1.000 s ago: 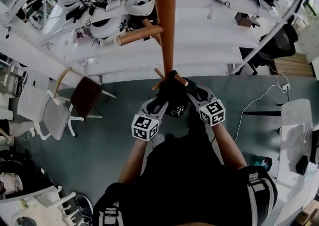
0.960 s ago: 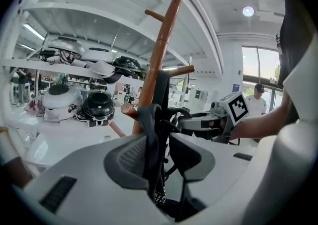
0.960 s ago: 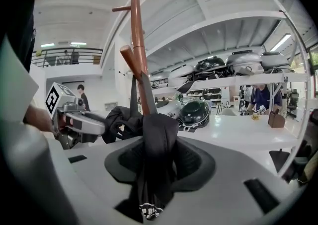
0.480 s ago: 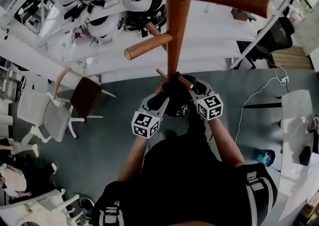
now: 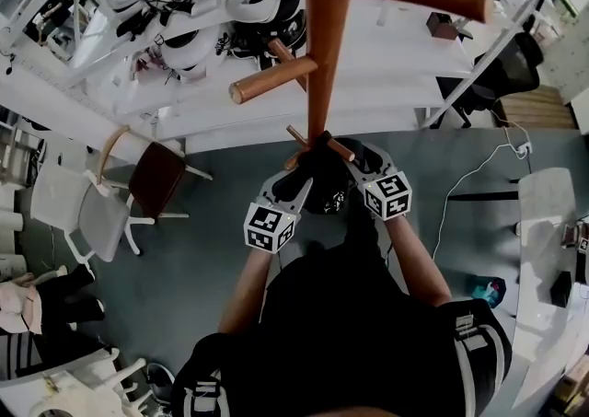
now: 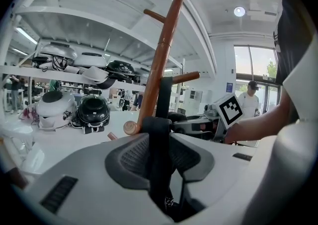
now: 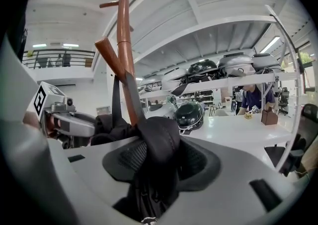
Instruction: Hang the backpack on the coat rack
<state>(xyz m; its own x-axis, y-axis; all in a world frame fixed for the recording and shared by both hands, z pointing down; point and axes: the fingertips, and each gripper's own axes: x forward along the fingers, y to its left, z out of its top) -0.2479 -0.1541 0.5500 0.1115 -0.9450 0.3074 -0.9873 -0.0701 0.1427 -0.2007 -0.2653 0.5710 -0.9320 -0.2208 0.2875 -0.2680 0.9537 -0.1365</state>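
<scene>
— Low on the coat rack point(image 5: 322, 56), in the head view, both tools meet at the pole. The left gripper point(image 5: 296, 187) and the right gripper point(image 5: 357, 165) flank the backpack point(image 5: 322, 183), a black bunch pressed against the short lower pegs point(image 5: 339, 148).
— Is it on a peg?
— It looks draped there, but the bunch hides the contact. In the left gripper view a webbing strap point(image 6: 160, 144) stands upright between the jaws. They sit fairly wide yet close against it, so I read that as a hold. The strap climbs beside the pole towards a higher peg point(image 6: 188, 76).
— And the right gripper view?
— A padded strap point(image 7: 159, 144) fills the gap between the jaws, which are opening. The pads look to be touching it at this instant.
— The risk, then?
— If the loop isn't seated behind the peg's tip, letting go on that side leaves the weight on the left grip alone. The bag could slide off the peg, or swing round the pole and drop.
— Which way does it lie?
— Both straps run up and down, nearly parallel with the pole. I'd judge the long axis vertical, top end at the pegs, body hanging below.
</scene>
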